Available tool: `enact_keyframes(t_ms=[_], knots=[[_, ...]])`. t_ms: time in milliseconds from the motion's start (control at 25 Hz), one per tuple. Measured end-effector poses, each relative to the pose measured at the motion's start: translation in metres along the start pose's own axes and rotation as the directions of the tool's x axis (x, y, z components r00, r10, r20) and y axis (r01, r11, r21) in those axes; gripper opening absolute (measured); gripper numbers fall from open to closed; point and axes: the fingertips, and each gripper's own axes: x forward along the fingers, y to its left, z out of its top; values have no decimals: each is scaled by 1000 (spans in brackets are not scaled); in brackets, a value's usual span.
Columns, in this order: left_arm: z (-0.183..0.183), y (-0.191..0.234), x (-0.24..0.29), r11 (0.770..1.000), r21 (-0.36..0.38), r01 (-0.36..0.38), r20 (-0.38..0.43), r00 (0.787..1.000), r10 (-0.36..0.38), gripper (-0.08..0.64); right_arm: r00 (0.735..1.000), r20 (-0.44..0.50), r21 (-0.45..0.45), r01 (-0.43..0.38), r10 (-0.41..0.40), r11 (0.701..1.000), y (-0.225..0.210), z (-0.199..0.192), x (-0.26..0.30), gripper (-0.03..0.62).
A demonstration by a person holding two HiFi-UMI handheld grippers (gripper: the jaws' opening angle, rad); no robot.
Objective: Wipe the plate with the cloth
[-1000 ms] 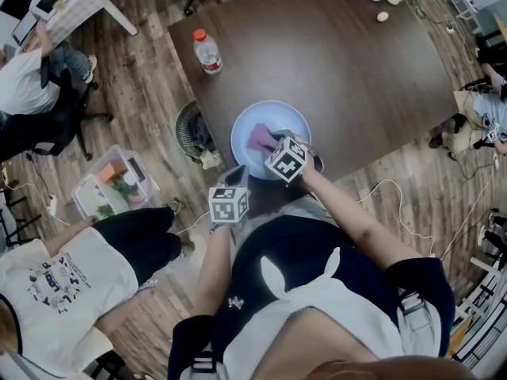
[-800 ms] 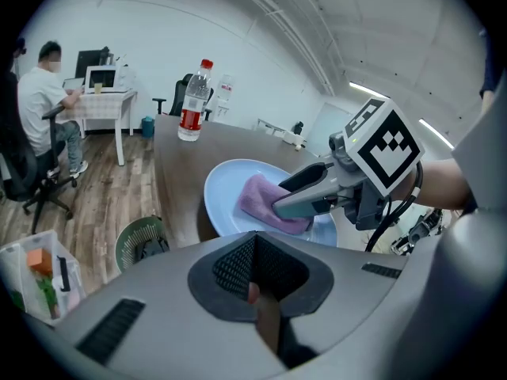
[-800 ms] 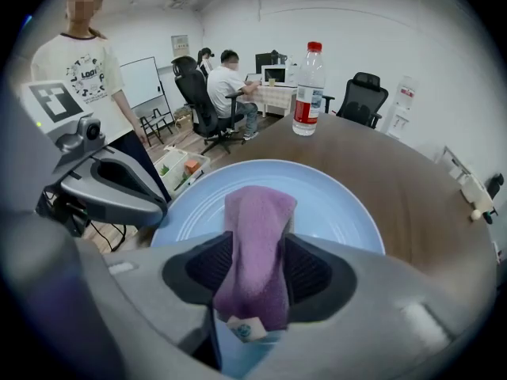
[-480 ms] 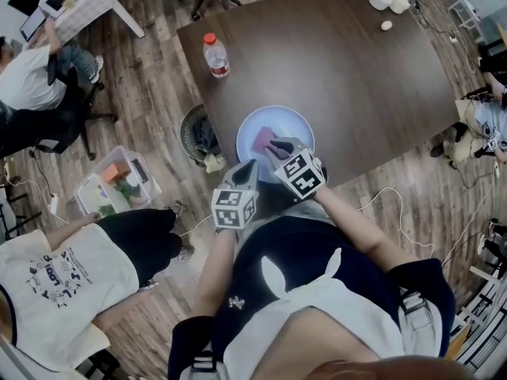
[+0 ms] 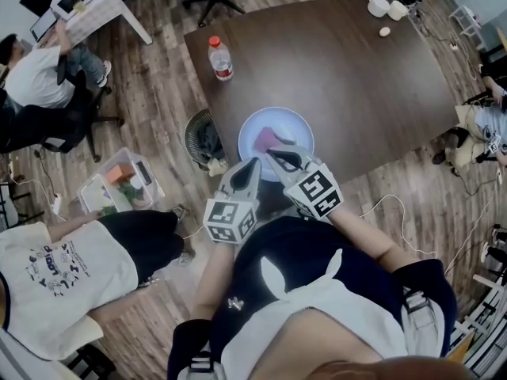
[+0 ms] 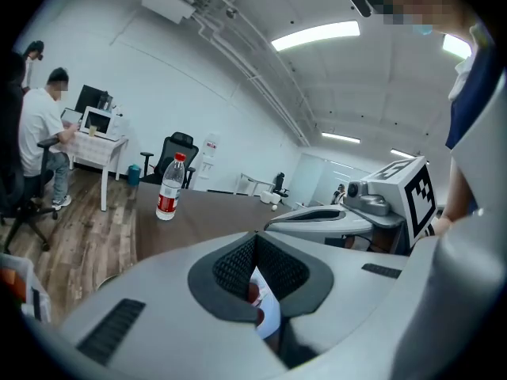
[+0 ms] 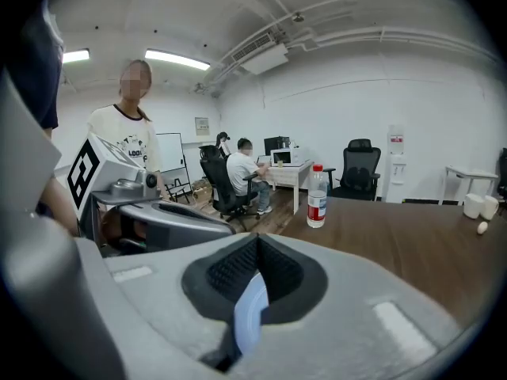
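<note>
Both tongs had risen off the plate (image 5: pixel 299 123). The right tongs (image 5: pixel 275 155) had just clenched on nothing; the left tongs (image 5: pixel 253 165) were clenched too, empty. The cloth (image 5: pixel 264 139) lay on the plate, just beyond the right tongs, the nearer pair.

plate (image 5: pixel 273 121): 6 o'clock rim hidden under left tongs (image 5: pixel 254 163) and right tongs (image 5: pixel 274 155) | cloth (image 5: pixel 263 139): 4 o'clock corner covered | worktop (image 5: pixel 341 70), 1 o'clock corner: white items (image 5: pixel 386 5) too small to tell
</note>
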Motion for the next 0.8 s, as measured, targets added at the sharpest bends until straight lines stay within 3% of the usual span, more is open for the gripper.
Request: enact_keyframes(t_ms=[320, 800], knots=[[0, -31, -32, 1000, 27, -7, 32, 999, 6, 5, 1000, 26, -27, -7, 8, 1000, 29, -5, -28, -2], [-41, -66, -72, 999, 0, -32, 27, 999, 32, 5, 999, 15, -7, -41, 41, 999, 74, -33, -60, -2]])
